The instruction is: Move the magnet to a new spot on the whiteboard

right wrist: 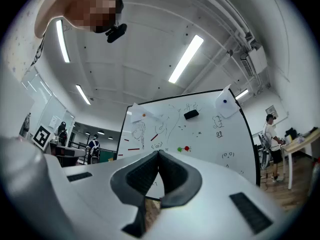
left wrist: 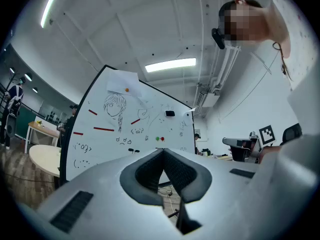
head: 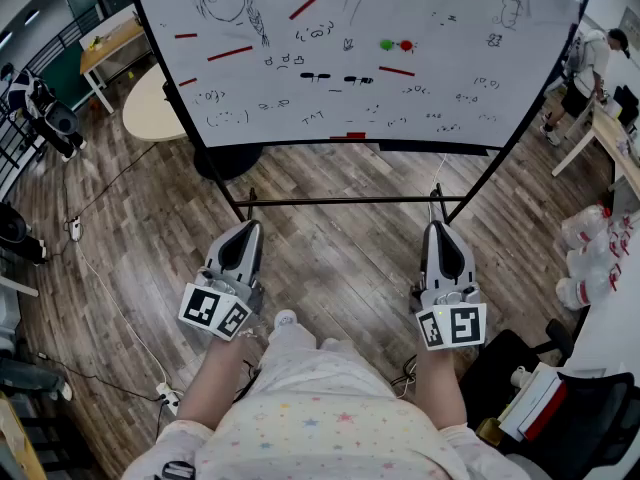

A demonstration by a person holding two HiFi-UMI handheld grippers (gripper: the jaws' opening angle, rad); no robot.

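Note:
The whiteboard (head: 520, 58) stands ahead, covered in doodles. A green round magnet (head: 387, 44) and a red one (head: 406, 45) sit side by side on it, right of centre. Several red bar magnets, such as one bar (head: 229, 54), are stuck on its left half. My left gripper (head: 248, 226) and right gripper (head: 438, 228) hang low over the wooden floor, well short of the board. Both are shut with nothing between the jaws. In the left gripper view the gripper (left wrist: 162, 151) points toward the green magnet (left wrist: 157, 138). In the right gripper view the gripper (right wrist: 158, 154) sits below the red magnet (right wrist: 187, 148).
The board's black stand bar (head: 345, 201) crosses the floor in front of me. A round table (head: 150, 108) and a desk (head: 110, 43) stand at the left. A person (head: 590, 68) stands at the right. Plastic bottles (head: 590, 258) lie near my right side. A cable (head: 100, 278) runs along the floor.

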